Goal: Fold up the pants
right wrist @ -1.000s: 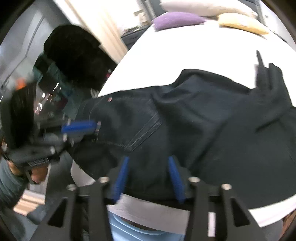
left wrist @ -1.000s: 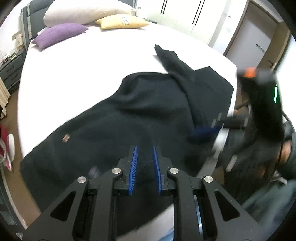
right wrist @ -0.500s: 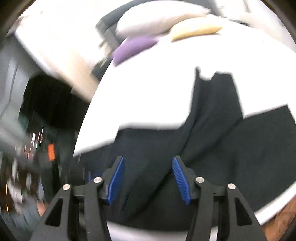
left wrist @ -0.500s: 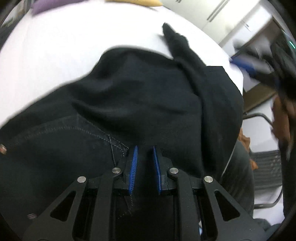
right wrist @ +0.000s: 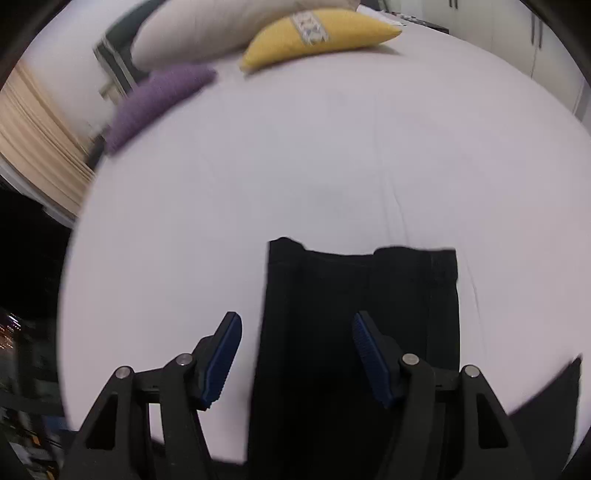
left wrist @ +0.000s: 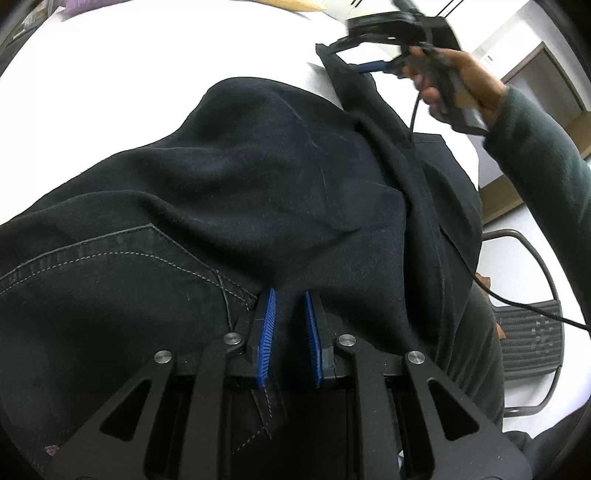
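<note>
Dark navy pants (left wrist: 258,192) lie spread and rumpled on the white bed (left wrist: 147,74). My left gripper (left wrist: 290,295) is low over the seat of the pants by a stitched pocket (left wrist: 155,266), its jaws a narrow gap apart with fabric lying between the blue pads; I cannot tell if it grips. My right gripper (right wrist: 295,325) is wide open above one pant leg (right wrist: 354,295), just short of its hem (right wrist: 362,253). The right gripper also shows in the left wrist view (left wrist: 399,40), held in a hand at the far leg end.
A yellow pillow (right wrist: 317,33), a purple pillow (right wrist: 159,99) and a white pillow (right wrist: 221,29) lie at the head of the bed. A grey chair (left wrist: 532,332) stands beside the bed's right edge. A cable (left wrist: 480,280) trails from the right gripper.
My left gripper has dropped lower onto the seat of the pants. My right gripper has swung out along the pant leg to its hem end, still open.
</note>
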{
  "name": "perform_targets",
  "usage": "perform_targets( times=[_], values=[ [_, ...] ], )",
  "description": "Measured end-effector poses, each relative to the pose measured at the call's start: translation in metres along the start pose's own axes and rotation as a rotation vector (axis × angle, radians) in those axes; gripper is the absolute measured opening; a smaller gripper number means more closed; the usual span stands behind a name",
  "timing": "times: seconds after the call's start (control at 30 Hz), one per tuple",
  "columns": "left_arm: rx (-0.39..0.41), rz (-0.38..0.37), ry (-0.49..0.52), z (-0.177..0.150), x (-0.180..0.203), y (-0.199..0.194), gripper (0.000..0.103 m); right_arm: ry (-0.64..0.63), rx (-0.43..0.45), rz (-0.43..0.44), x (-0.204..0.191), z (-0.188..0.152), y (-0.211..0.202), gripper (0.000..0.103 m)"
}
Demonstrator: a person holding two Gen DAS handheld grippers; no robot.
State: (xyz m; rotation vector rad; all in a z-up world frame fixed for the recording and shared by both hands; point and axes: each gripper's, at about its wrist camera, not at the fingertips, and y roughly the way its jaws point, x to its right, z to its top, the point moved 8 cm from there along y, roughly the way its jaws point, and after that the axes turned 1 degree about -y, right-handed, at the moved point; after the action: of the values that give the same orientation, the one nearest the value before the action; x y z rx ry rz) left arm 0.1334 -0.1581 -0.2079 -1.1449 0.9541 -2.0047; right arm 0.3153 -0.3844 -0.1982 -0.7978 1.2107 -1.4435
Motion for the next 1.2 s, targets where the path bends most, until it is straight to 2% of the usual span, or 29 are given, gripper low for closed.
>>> perform_targets(
  times=[0.13, 0.17, 0.2, 0.3, 0.37, 0.47, 0.63, 0.7, 0.77, 0.83, 0.93, 1.07, 1.13, 1.2],
  values=[
    [0.005, -0.005, 0.000, -0.001, -0.003, -0.001, 0.016, -0.089, -0.080, -0.112, -0.009, 0.000, 0.029, 0.065],
    [0.007, -0.006, 0.000, -0.001, -0.003, -0.002, 0.016, -0.096, -0.087, -0.127, -0.010, -0.001, 0.033, 0.054],
    [0.008, -0.007, 0.000, -0.001, -0.003, -0.002, 0.016, -0.100, -0.095, -0.135, -0.011, -0.002, 0.036, 0.035],
    [0.010, -0.013, -0.002, -0.002, -0.003, -0.003, 0.016, -0.098, -0.088, -0.130, -0.014, -0.006, 0.033, 0.008],
    [0.011, -0.012, -0.001, -0.003, -0.005, -0.003, 0.016, -0.087, -0.062, -0.113, -0.013, -0.009, 0.023, 0.006],
    [0.013, -0.001, -0.001, -0.002, -0.004, -0.004, 0.016, -0.024, 0.012, -0.041, -0.003, -0.012, -0.007, 0.004],
    [0.013, 0.022, -0.011, -0.002, 0.000, -0.004, 0.016, 0.152, 0.201, 0.074, 0.048, -0.039, -0.096, 0.003],
    [0.015, 0.028, -0.024, -0.002, 0.000, -0.004, 0.016, 0.259, 0.295, 0.106, 0.084, -0.069, -0.141, 0.003],
    [0.018, 0.039, -0.035, -0.001, 0.001, -0.004, 0.016, 0.347, 0.367, 0.120, 0.116, -0.099, -0.171, 0.003],
    [0.018, 0.051, -0.043, -0.001, 0.002, -0.005, 0.016, 0.458, 0.427, 0.127, 0.156, -0.144, -0.193, 0.003],
    [0.018, 0.078, -0.050, 0.001, 0.005, -0.003, 0.016, 0.611, 0.455, 0.145, 0.202, -0.203, -0.192, 0.003],
    [0.015, 0.112, -0.063, 0.005, 0.009, 0.000, 0.016, 0.844, 0.422, 0.209, 0.249, -0.272, -0.140, 0.003],
    [0.011, 0.129, -0.065, 0.004, 0.013, 0.000, 0.016, 0.878, 0.424, 0.218, 0.251, -0.285, -0.124, 0.003],
    [-0.001, 0.146, -0.069, 0.005, 0.016, -0.001, 0.016, 0.897, 0.436, 0.236, 0.251, -0.283, -0.113, 0.003]
  ],
)
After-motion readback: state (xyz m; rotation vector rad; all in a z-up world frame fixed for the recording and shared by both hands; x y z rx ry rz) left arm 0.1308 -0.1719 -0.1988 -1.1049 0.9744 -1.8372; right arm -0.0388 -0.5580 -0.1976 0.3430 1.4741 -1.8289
